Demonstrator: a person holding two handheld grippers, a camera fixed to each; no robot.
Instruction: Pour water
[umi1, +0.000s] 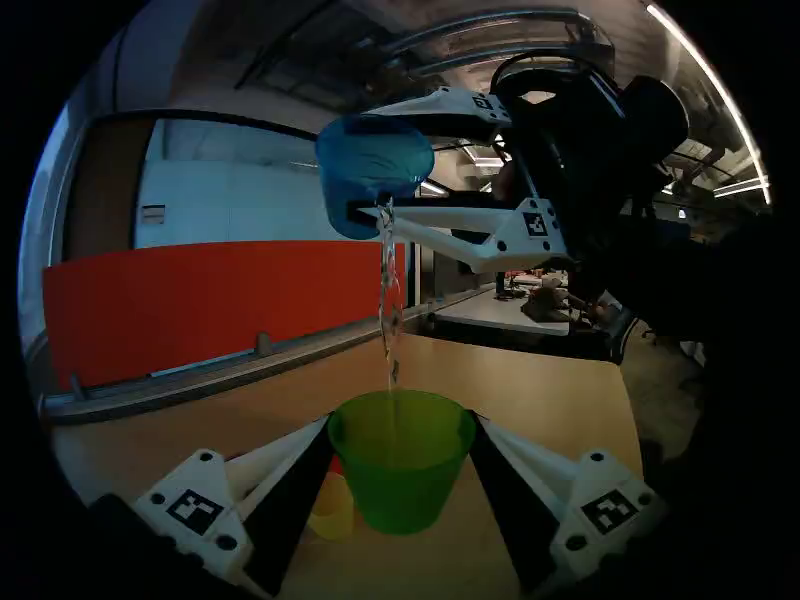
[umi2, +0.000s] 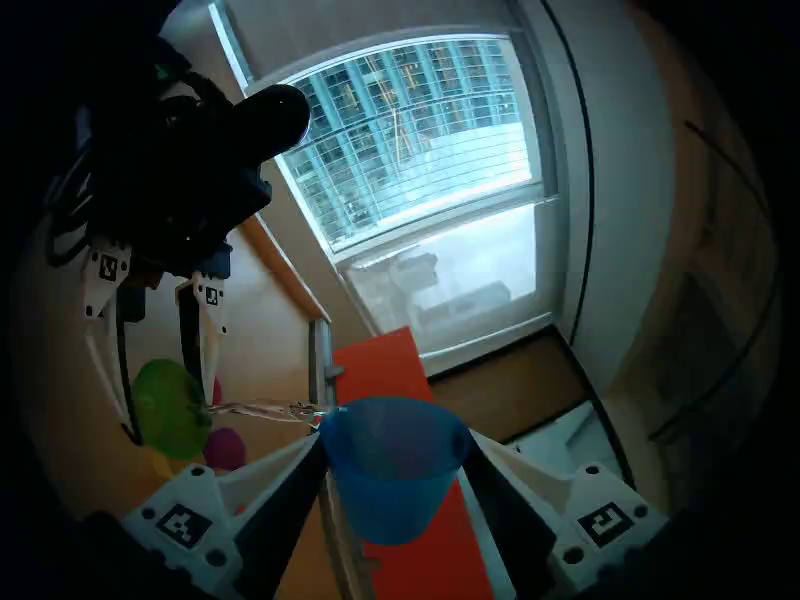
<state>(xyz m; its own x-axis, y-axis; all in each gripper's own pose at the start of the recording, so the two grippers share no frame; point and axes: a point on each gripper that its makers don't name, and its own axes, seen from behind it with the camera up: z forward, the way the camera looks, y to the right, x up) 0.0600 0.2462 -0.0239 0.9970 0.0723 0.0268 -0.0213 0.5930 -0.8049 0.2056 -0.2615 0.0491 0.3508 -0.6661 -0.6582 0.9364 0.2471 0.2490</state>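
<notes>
Left gripper view has the pale wooden table running off to the far side. A long orange partition panel stands along its left edge. Right gripper view is tipped sideways and mostly catches a big window with horizontal blinds.

Next in size, the left gripper is near the camera. Its two white fingers are closed in against the sides of a translucent green plastic cup, so it's properly held. The cup is upright with its mouth open to the top. I can't tell if its base touches the table or hangs just above it.

The right gripper is higher up and farther off, with a person's dark-clad hand behind it. Its fingers pinch a translucent blue plastic cup from both sides. That cup is tilted hard over, with its rim pointing down toward the green one.

A thin, wobbly stream of water drops from the blue cup's lip straight into the green cup's mouth. So the water is mid-air between the two, with some landing inside the green one.

Small stuff: a little yellow cup sits on the table just left of the green cup, partly behind the left finger. A small magenta cup sits right beside the green one too.
</notes>
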